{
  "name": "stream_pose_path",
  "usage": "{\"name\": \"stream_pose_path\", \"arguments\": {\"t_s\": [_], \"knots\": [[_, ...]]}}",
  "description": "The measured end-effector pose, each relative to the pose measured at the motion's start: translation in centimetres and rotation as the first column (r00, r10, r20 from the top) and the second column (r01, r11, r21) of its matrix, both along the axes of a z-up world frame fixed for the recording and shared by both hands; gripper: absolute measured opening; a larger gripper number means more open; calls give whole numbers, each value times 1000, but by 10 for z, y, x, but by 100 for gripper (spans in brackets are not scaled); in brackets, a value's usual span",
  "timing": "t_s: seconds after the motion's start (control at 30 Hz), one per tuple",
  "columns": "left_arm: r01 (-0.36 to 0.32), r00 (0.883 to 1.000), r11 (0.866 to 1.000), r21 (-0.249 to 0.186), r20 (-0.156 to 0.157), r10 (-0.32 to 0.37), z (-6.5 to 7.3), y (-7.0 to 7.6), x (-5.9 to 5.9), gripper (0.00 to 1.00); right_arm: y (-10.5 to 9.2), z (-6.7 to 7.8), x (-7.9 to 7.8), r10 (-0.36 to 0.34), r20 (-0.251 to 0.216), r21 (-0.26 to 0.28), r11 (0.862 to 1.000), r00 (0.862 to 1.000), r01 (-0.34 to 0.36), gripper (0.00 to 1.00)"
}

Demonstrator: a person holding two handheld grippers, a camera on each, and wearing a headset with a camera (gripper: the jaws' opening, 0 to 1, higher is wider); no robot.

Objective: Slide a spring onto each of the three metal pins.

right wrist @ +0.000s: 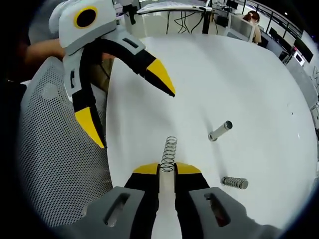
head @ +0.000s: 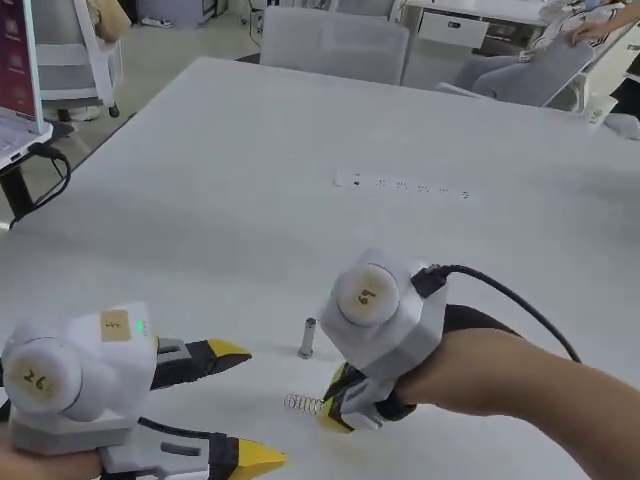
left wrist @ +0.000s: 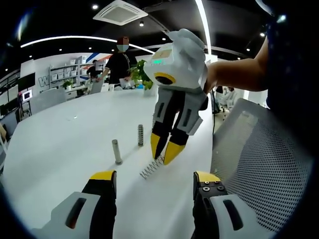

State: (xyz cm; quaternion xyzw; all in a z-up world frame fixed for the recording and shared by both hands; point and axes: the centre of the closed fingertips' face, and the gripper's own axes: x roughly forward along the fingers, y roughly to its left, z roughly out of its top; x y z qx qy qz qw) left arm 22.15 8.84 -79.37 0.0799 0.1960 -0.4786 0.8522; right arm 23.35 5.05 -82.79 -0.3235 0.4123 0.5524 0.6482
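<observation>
My right gripper (right wrist: 168, 169) is shut on one end of a loose spring (right wrist: 169, 153), which sticks out past its yellow tips. In the head view the right gripper (head: 335, 405) is low over the white table (head: 250, 200), with the spring (head: 300, 404) pointing left. A bare metal pin (head: 307, 338) stands upright just behind it. The left gripper view shows this bare pin (left wrist: 116, 152) and, beyond it, a second pin with a spring on it (left wrist: 140, 135). My left gripper (head: 250, 404) is open and holds nothing, a short way left of the held spring (left wrist: 151, 168).
A grey mesh chair (left wrist: 259, 164) is at the near table edge beside me. A row of small sockets (head: 400, 185) is set into the tabletop farther back. Chairs (head: 335, 42) and a seated person (head: 560, 60) are at the far side.
</observation>
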Motion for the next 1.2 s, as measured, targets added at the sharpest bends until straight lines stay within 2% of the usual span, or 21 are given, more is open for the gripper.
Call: {"name": "stream_pose_path", "arguments": {"t_s": [0.2,0.3,0.4,0.47,0.53,0.6,0.83,1.0,1.2], "knots": [[21,1000,1000,7,16,-21,3,-1,-2,52,7,19,-14,19,-32,52,998,999,-17,8],[35,999,999,18,27,-35,4,-1,-3,49,10,27,-19,34,-39,60,998,999,-32,8],[53,997,998,32,46,-55,5,-1,-4,43,12,34,-23,50,-45,63,997,998,-47,8],[74,994,996,41,77,-77,8,-2,-6,39,13,38,-25,56,-48,66,996,997,-52,8],[84,993,995,45,85,-87,8,-3,-7,34,14,41,-27,61,-52,68,996,997,-57,8],[101,989,993,58,107,-107,9,-5,-9,29,15,42,-29,64,-60,67,996,996,-60,8],[131,980,989,75,142,-140,11,-8,-13,20,18,45,-39,78,-85,67,995,993,-73,8],[146,976,986,85,149,-157,11,-10,-16,11,19,48,-41,73,-94,69,995,993,-67,8],[150,974,983,101,156,-165,8,-10,-16,8,20,50,-43,73,-107,72,995,992,-65,8]]}}
